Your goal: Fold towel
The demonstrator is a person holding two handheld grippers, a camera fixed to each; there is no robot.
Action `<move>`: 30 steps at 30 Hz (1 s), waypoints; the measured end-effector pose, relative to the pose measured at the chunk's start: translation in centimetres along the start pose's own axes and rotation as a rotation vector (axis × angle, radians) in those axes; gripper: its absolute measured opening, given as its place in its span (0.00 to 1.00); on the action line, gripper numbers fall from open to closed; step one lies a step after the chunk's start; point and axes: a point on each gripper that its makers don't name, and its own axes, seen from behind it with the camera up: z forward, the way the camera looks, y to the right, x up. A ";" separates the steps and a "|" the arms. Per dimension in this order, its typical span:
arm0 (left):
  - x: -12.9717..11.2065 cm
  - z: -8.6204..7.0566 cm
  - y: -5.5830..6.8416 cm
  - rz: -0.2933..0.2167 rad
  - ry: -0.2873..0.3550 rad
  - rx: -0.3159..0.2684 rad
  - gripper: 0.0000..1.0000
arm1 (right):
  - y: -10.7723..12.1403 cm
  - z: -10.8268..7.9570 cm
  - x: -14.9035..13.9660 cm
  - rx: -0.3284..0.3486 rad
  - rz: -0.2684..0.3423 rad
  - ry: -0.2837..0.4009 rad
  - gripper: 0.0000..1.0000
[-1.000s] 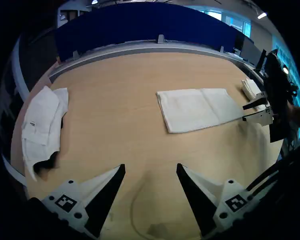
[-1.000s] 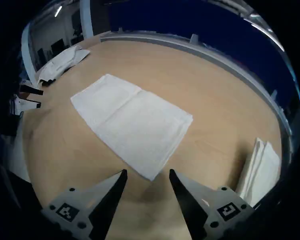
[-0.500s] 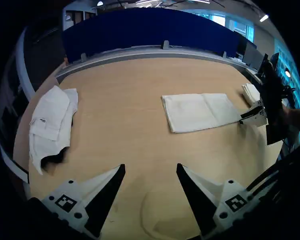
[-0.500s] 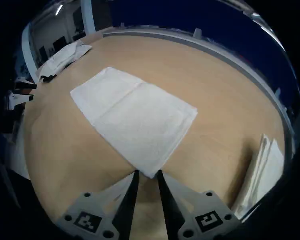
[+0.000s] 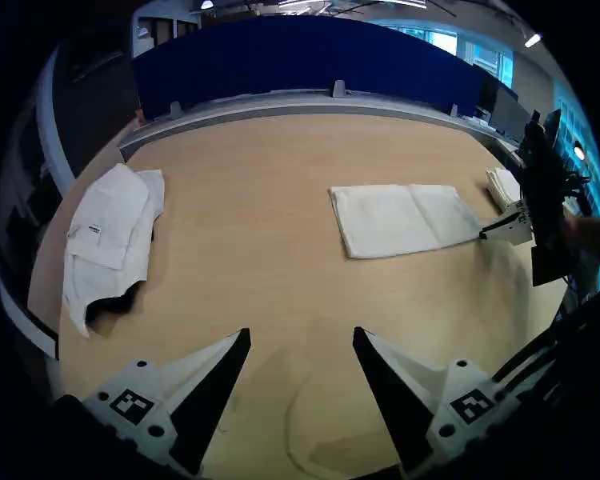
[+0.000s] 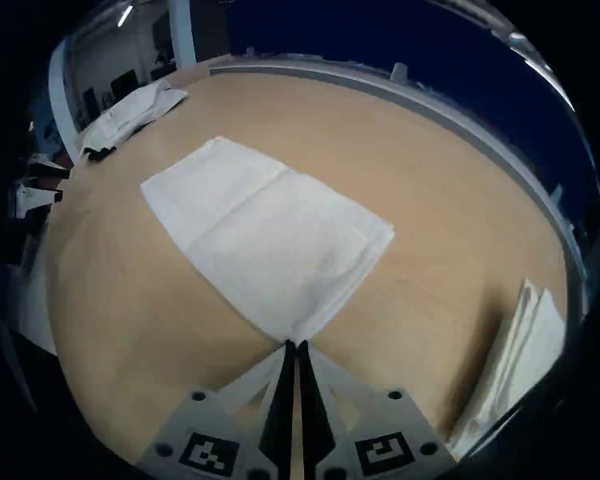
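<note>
Towel (image 6: 260,240) is lying flat and creased across its middle on the tabletop (image 6: 428,200); the right claw (image 6: 294,352), wide a second ago, is now pressing shut on its near corner, so a fold is likely starting from there. The left claw (image 5: 300,352) is hanging wide open and empty, well apart from the towel. Bare wood is surrounding the towel, with a crumpled cloth pile (image 5: 112,232) by one edge and a folded stack (image 6: 512,360) by the other.
</note>
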 end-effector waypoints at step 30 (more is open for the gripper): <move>0.4 -2.1 0.4 -0.041 0.042 0.002 0.95 | -1.2 -4.3 11.8 -0.025 -0.167 0.149 0.03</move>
